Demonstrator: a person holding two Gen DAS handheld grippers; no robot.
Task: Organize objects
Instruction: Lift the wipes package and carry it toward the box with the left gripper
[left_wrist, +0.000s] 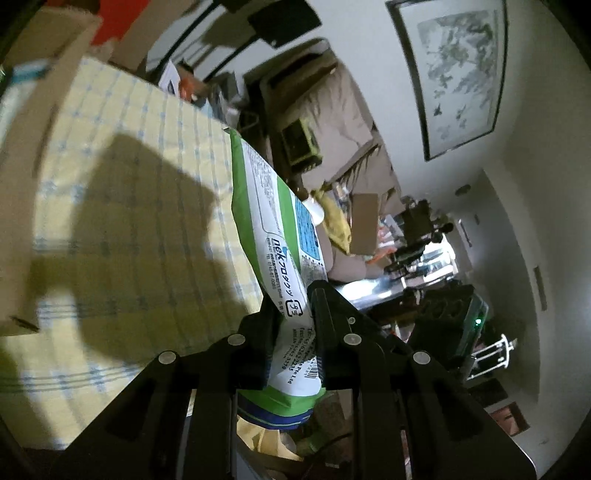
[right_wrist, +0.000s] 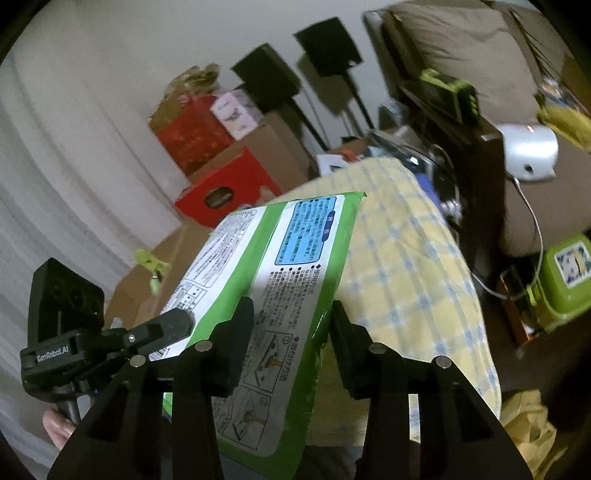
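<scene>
Both grippers on one green-and-white packet (right_wrist: 273, 280): left gripper (left_wrist: 293, 332) pinched tight on its edge, right gripper (right_wrist: 291, 343) half open astride it, pads apparently not pressing. Held aloft over yellow checked cloth (right_wrist: 406, 266). Probably light, soft, slippery film; best gripped at the sealed edge.

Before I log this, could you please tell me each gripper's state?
Left gripper: shut on the green pack.
Right gripper: around the pack; grip cannot be told.

Raised surface under a yellow-and-blue checked cloth (right_wrist: 406, 258) (draped over its edge), cardboard box (left_wrist: 26, 184) resting on it
</scene>
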